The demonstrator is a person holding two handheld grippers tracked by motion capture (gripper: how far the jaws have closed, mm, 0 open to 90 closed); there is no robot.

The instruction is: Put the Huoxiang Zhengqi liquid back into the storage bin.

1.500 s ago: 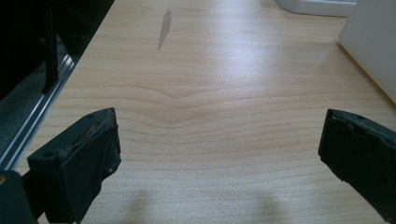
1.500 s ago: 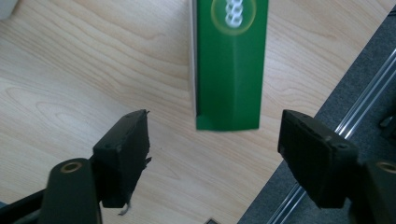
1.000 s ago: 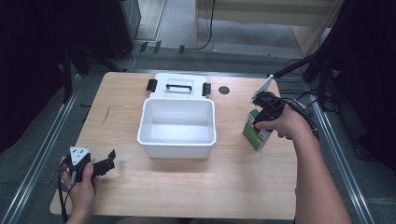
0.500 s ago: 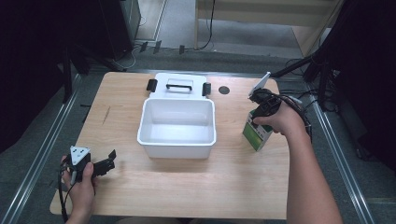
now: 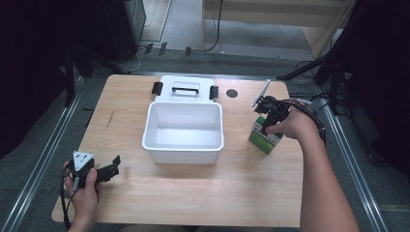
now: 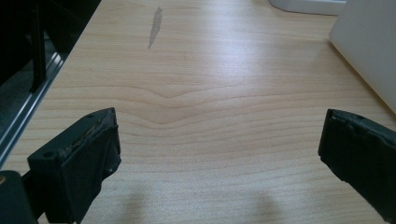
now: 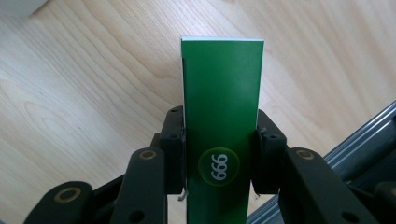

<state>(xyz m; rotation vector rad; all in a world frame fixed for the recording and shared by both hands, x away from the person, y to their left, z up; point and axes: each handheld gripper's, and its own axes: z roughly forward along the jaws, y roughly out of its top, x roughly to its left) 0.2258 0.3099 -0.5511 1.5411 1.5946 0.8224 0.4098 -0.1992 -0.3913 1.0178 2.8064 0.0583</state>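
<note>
A green and white box [image 5: 264, 137] stands on the wooden table [image 5: 193, 193], right of the white bin [image 5: 183, 129]. My right gripper [image 5: 266, 124] comes down on it from above; its jaws have just closed and its pads [image 7: 173, 154] press both sides of the green box [image 7: 220, 116], which bears a round "999" mark. My left gripper [image 5: 115, 166] rests low at the table's front left, open, with only bare wood [image 6: 210, 116] between its fingers [image 6: 84, 158].
The bin's white lid [image 5: 184, 89] with black latches lies flat behind the bin. A small black disc [image 5: 232, 93] sits near the back edge. A metal rail [image 7: 327, 154] runs along the table's right side. The bin's wall [image 6: 369, 51] shows at right in the left gripper view.
My right hand has shifted slightly over the green box and its jaws have closed onto the box's sides. The left hand has stayed put.
</note>
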